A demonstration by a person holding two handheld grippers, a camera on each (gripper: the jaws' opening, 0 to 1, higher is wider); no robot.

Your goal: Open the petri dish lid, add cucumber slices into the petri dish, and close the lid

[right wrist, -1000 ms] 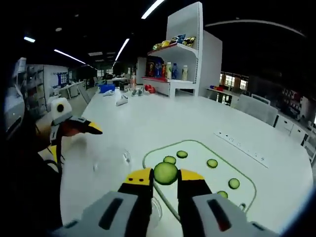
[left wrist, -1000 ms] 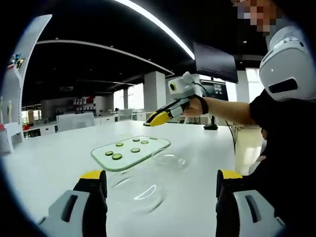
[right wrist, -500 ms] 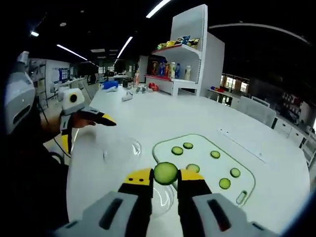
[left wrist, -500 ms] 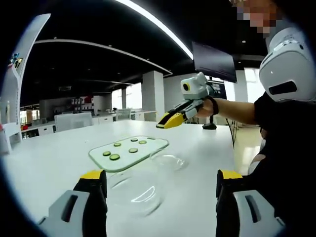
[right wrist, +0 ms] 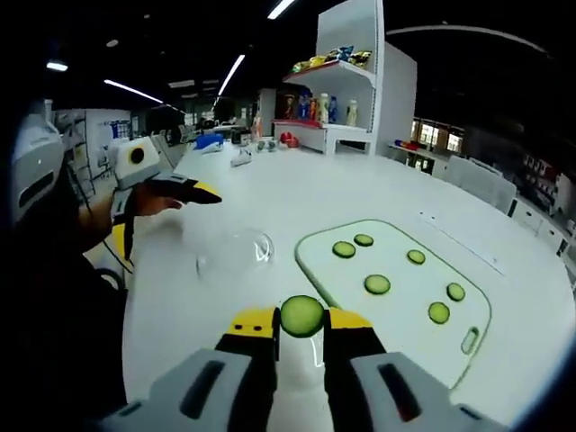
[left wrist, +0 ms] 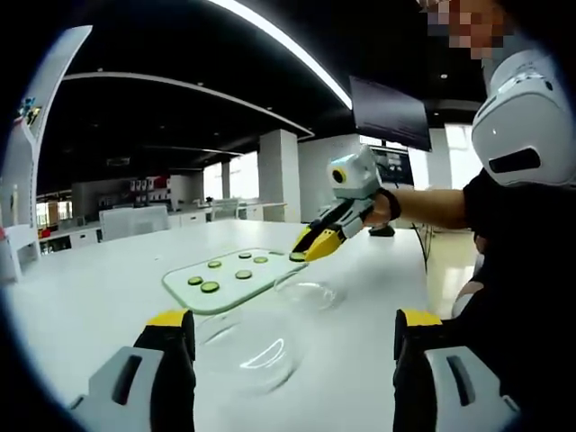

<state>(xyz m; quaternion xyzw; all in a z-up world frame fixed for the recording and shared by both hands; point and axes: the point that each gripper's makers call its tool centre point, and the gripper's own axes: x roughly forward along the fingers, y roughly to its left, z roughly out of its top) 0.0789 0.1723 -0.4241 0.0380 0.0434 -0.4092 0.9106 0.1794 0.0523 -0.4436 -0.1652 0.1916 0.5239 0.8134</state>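
Right claw (right wrist: 302, 331) gripped one cucumber slice (right wrist: 302, 316) above the open petri dish (left wrist: 308, 293) on the worktop (right wrist: 270, 202), best released low and centred; left claw (left wrist: 283, 335) stood wide open, empty.

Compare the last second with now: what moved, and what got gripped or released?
The right gripper carried its round green cucumber slice off the clear green-edged cutting board toward the clear glass petri dish. No grip change: it stays shut on the slice. The left gripper stays open and idle; five slices stay on the board.
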